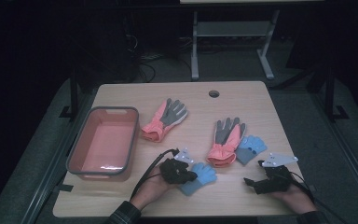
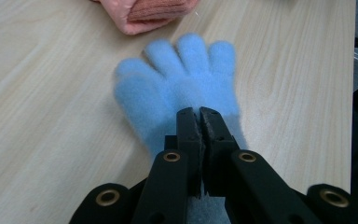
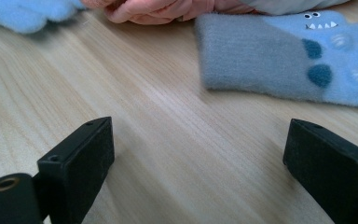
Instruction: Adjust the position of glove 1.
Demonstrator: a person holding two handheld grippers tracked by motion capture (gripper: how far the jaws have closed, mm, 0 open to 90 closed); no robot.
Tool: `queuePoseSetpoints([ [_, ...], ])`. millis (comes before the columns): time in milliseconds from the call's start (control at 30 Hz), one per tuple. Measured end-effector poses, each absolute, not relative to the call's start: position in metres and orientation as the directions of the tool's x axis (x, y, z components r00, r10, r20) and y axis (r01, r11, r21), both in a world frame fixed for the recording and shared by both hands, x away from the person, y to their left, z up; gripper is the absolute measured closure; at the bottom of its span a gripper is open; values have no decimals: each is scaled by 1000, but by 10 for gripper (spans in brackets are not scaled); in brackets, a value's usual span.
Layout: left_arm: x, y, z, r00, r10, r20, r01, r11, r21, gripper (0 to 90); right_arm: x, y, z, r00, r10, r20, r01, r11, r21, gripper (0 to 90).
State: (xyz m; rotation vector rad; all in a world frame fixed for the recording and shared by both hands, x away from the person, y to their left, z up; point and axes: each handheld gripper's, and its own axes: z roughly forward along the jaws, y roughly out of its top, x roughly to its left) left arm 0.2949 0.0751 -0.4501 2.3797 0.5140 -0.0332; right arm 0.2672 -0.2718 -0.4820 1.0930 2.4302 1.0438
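From the high view, we record a wooden table [image 1: 121, 200] bearing a pink tub [image 1: 103, 143] at the left, two pink-and-grey gloves [image 1: 164, 119] and two small blue gloves. The left gripper [image 1: 192, 176] sits at the near blue glove [image 1: 200, 178], close to the table's front edge; the right gripper [image 1: 248, 182] rests apart from the other blue glove [image 1: 251, 148], which lies beside a pink glove's cuff.

In the left gripper view, we find the jaws drawn together, pinching the fleece at the cuff end of the blue glove [image 2: 177, 88], its fingers pointing away. We judge the glove light, soft and limp; it should drape when lifted, so the cuff is a sound hold.

In the right gripper view, the jaws stand wide apart over bare wood, holding nothing. The second blue glove [image 3: 279, 60] carries a cartoon face with eyes and teeth. We read no brand, label or writing anywhere.
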Motion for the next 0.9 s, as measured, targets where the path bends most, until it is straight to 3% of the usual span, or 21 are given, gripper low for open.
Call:
queuePoseSetpoints([
  [167, 294, 73, -452, 915, 365, -169, 384, -667, 639, 831, 267, -272, -482, -675, 737, 39, 536, 453, 713, 83],
  [367, 296, 81, -445, 910, 370, -186, 395, -642, 657, 571, 267, -272, -482, -676, 736, 35, 532, 454, 714, 83],
  [433, 296, 84, -444, 909, 373, -188, 398, -637, 660, 538, 267, -272, -482, -676, 736, 36, 532, 454, 714, 83],
  [533, 298, 96, -441, 906, 389, -166, 393, -631, 669, 386, 267, -272, -482, -675, 737, 39, 536, 452, 713, 83],
  [767, 303, 126, -444, 856, 510, -83, 423, -600, 679, 180, 267, -272, -482, -675, 737, 40, 536, 452, 713, 83],
  [900, 308, 138, -451, 824, 563, -70, 453, -579, 678, 155, 267, -272, -482, -676, 736, 36, 533, 454, 714, 83],
])
